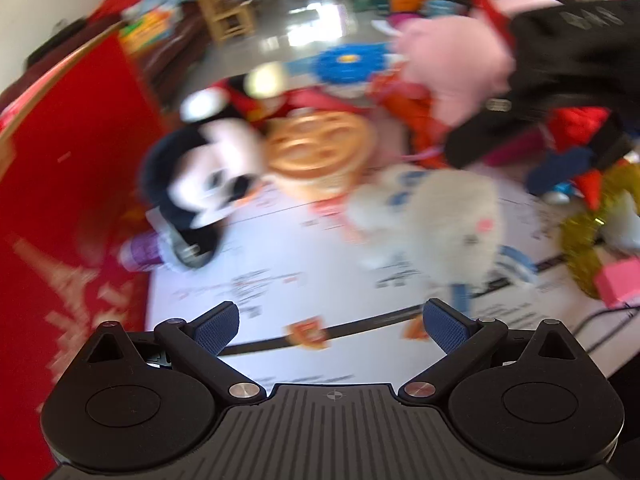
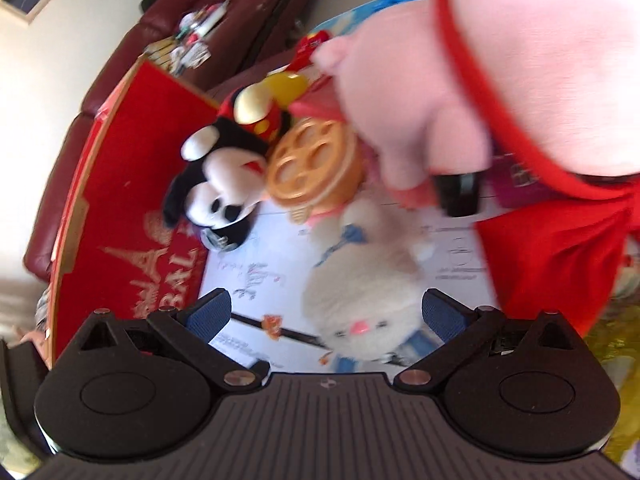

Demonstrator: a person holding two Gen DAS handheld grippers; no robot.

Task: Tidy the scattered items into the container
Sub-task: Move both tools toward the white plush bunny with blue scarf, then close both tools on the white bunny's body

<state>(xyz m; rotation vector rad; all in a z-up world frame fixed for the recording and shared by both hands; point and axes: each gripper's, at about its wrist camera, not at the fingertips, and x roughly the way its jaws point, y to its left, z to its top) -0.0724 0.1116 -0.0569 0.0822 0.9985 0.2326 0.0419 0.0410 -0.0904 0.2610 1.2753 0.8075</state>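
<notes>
A: Box (image 2: 132,184), red, stands open at your left, Mickey (image 2: 224,184) and a white plush (image 2: 360,296) inside it beside a waffle toy (image 2: 312,164). Both claws look released: left gripper (image 1: 330,322) and right gripper (image 2: 326,314) are spread with nothing between them.

B: The pink pig (image 2: 440,92) hangs above the box; set it down over the bare floor. Only "BAL" reads, under an Eiffel Tower.
</notes>
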